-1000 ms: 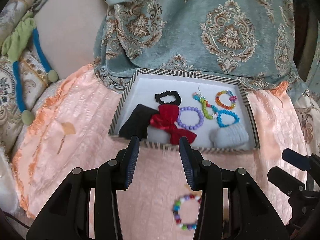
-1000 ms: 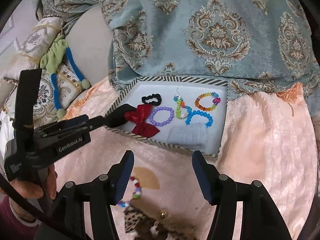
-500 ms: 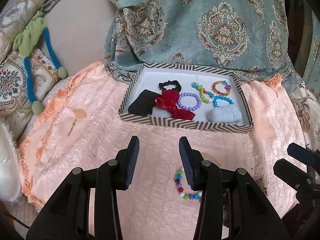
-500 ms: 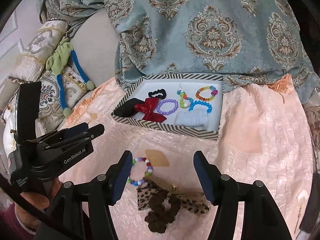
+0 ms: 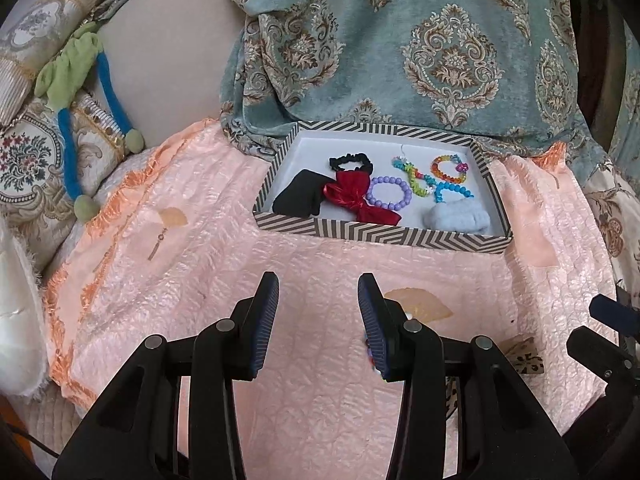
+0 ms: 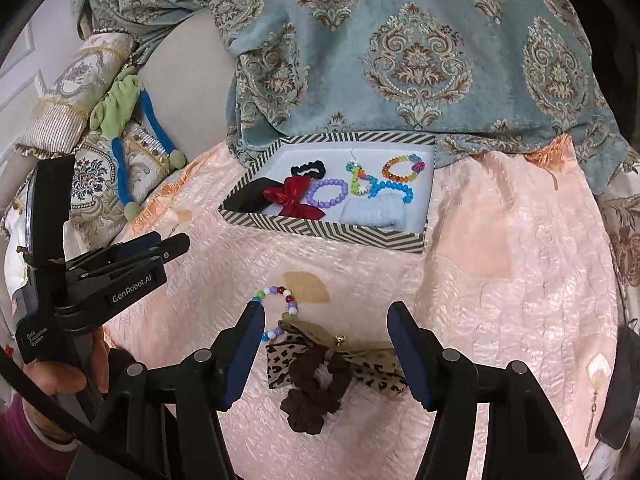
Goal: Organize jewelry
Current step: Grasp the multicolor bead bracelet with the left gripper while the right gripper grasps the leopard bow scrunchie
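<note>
Right wrist view: left hand-held gripper (image 6: 176, 245) hovers empty, jaws part open. Next, a beaded bracelet (image 6: 276, 312) lies just ahead-left of the wide-open, empty right hand-held gripper (image 6: 324, 348), nearer it, touching a leopard scrunchie (image 6: 320, 372). Beyond, open pink bedspread (image 6: 500, 280) leads to the striped tray (image 6: 320, 232).

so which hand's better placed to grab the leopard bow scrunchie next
Right, probably. The open right gripper hangs directly over the leopard bow scrunchie, which lies between its fingers. The left gripper, also open, sits off to the side over bare pink cloth.
</note>
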Available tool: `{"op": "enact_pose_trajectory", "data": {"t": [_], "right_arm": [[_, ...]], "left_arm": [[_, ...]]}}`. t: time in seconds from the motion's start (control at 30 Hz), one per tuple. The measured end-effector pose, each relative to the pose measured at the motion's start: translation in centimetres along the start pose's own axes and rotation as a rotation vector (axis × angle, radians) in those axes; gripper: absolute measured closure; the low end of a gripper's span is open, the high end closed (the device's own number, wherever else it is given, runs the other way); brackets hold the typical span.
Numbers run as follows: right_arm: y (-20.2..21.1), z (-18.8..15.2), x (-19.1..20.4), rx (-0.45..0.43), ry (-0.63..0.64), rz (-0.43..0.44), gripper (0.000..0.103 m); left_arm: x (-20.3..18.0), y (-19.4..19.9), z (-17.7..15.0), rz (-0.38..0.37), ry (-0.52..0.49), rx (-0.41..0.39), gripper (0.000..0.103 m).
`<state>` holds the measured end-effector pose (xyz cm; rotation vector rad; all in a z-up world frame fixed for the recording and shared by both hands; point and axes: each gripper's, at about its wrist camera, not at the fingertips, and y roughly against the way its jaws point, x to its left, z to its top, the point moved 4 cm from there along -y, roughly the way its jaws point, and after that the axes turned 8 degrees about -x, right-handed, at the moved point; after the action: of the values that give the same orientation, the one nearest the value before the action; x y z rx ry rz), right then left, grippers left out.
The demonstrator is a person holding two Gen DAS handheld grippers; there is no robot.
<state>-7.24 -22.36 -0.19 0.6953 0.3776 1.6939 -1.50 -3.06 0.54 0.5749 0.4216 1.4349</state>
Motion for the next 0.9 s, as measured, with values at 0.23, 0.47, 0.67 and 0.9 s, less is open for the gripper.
{"op": "enact_pose_trajectory", "data": {"t": [0.23,0.47,0.67,0.9], "right_arm": [[0.4,-0.1,0.1,-0.011,0.006,0.005,0.042],[-0.2,-1.8,-1.3,0.035,-0.02,-0.005,0.041],[-2.4,-5.0,-1.9,0.123,-0.031,0.015,0.041],[-5.0,-8.0,-0.6,0.216,0.072,0.009,0.058]], "left_arm": [[0.2,0.0,-0.1,-0.006,0.004,0.007,0.062],[1.3,-1.6,-1.0,-0.111,0.105,0.101,0.062],[0.9,-3.9,-2.8,-0.199,0.176,0.215,0.06],[-0.9,-7.0,-5.3,-0.209,0.134,0.327,0.056]]}}
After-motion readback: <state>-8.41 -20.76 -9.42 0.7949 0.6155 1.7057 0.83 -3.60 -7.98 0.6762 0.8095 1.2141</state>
